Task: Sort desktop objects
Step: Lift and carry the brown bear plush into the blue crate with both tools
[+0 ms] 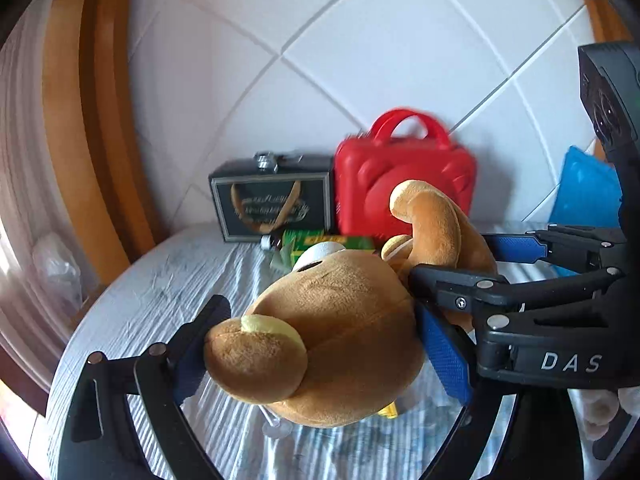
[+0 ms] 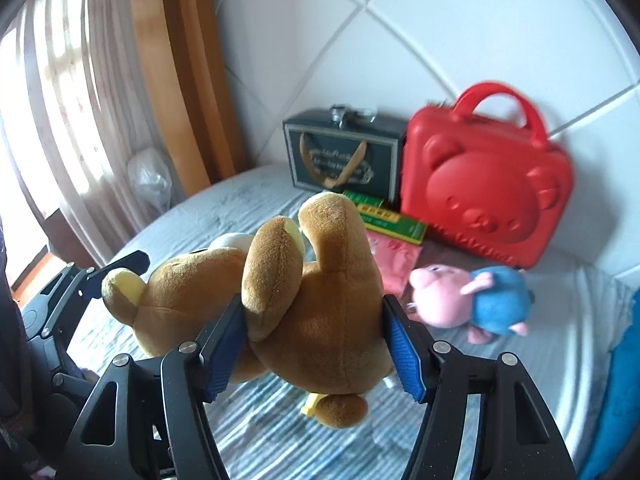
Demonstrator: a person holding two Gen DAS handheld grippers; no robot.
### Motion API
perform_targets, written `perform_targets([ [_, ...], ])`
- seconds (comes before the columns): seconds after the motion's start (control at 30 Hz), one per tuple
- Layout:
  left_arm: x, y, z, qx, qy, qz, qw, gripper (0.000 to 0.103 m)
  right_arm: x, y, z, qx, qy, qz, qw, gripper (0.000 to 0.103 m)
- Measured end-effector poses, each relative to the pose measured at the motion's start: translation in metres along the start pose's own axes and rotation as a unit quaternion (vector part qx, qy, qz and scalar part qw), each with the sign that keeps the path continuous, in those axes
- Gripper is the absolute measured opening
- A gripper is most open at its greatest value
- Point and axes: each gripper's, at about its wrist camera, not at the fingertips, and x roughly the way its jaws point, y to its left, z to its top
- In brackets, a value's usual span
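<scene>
Both tools carry one object between them: a brown plush bear with cream-yellow ear linings, lifted clear of the surface. The left tool is clamped across the bear's head, jaws wide because the head is bulky; one blue pad presses the right side. The right tool is clamped on the bear's torso, pads sunk into the pile. Judgement: two grips share a soft, floppy load so it does not sag or swing.

Below lies a pale blue-and-white striped cloth over the surface; table or bed, cannot tell. Farther on, a pink-and-blue plush pig, a flat green box, then a red bear-faced plastic case with handle and a dark gift bag standing against a white quilted wall panel. Sheer curtain on the left.
</scene>
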Motion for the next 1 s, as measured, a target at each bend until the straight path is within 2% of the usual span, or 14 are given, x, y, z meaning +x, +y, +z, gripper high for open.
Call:
perform_targets([
  [0.17,-0.051,-0.045,0.026,0.03,-0.051,-0.037,0.9976,0.093,-0.08,-0.016,-0.002,0.021,-0.048,-0.042,0.998,0.066],
  [0.3,-0.085,-0.091,0.048,0.049,-0.089,-0.081,0.9915,0.093,-0.151,-0.039,-0.008,0.04,-0.084,-0.09,0.992,0.065],
  [0.43,-0.115,-0.149,0.073,0.069,-0.124,-0.135,0.9806,0.093,-0.221,-0.067,-0.013,0.058,-0.116,-0.142,0.981,0.065],
  [0.57,-0.145,-0.223,0.098,0.093,-0.148,-0.192,0.9657,0.093,-0.292,-0.106,-0.025,0.081,-0.141,-0.199,0.966,0.065],
  [0.7,-0.17,-0.3,0.114,0.118,-0.159,-0.238,0.9508,0.093,-0.356,-0.152,-0.043,0.112,-0.158,-0.243,0.951,0.065],
  [0.8,-0.177,-0.355,0.12,0.134,-0.152,-0.267,0.9424,0.093,-0.394,-0.188,-0.06,0.135,-0.156,-0.268,0.941,0.065],
  [1.0,-0.175,-0.454,0.116,0.17,-0.107,-0.297,0.9334,0.093,-0.435,-0.266,-0.102,0.192,-0.13,-0.287,0.929,0.065],
])
